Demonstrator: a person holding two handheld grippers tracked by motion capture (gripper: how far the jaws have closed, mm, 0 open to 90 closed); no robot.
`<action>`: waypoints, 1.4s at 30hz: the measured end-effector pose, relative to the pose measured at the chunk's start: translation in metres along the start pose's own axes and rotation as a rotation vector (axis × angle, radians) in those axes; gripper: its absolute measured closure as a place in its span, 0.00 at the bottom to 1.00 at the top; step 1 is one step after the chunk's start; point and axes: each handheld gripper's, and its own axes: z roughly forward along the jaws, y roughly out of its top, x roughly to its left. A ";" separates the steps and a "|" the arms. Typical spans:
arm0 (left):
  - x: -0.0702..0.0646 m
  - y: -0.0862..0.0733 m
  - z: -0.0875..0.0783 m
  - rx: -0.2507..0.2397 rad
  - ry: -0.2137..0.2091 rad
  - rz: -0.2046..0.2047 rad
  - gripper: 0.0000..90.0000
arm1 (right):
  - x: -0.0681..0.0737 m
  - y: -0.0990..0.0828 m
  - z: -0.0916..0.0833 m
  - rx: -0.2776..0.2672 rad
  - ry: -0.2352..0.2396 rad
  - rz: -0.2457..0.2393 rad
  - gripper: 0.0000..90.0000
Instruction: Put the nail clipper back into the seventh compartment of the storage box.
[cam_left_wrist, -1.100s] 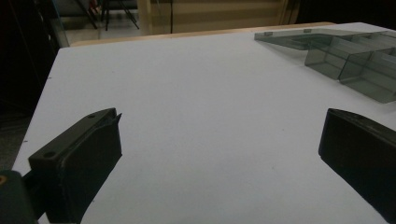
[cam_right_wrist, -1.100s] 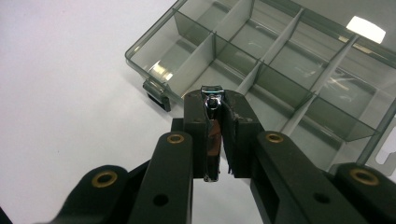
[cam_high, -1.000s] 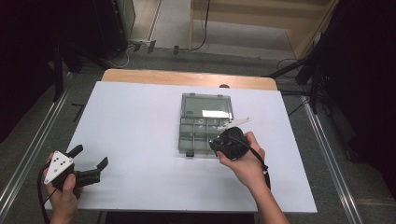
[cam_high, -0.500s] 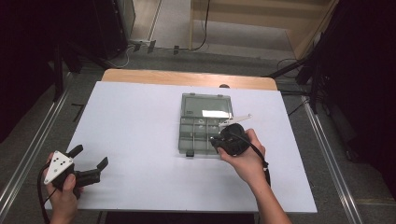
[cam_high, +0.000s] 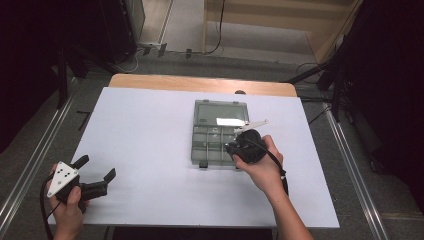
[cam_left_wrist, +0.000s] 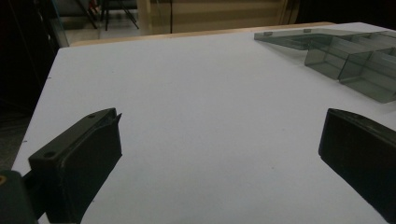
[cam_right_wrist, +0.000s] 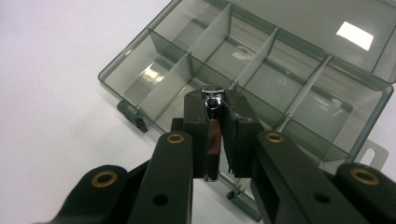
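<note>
I have the right claw (cam_right_wrist: 215, 135) clamped on a nail clipper (cam_right_wrist: 211, 140), pinching it by its flat sides so it stands on edge above the near compartments of the open organiser box (cam_right_wrist: 154, 35), which I judge is where it should go. The right gripper view reveals that grip; in the high view my hand (cam_high: 260, 162) hides the clipper (just a pale lever pokes out). My left claw (cam_high: 95, 176) waits wide open and empty at the counter (cam_high: 150, 130) corner, well apart from the box.
</note>
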 end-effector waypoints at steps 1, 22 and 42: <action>0.000 0.000 0.000 0.000 0.000 0.000 0.00 | -0.001 0.000 0.001 0.001 0.001 -0.002 0.92; 0.000 0.000 0.000 0.001 -0.003 0.001 0.00 | -0.010 -0.004 0.022 0.011 -0.010 -0.039 0.91; 0.000 0.000 0.000 0.000 -0.003 0.000 0.00 | -0.016 -0.010 0.038 0.064 -0.027 -0.020 0.79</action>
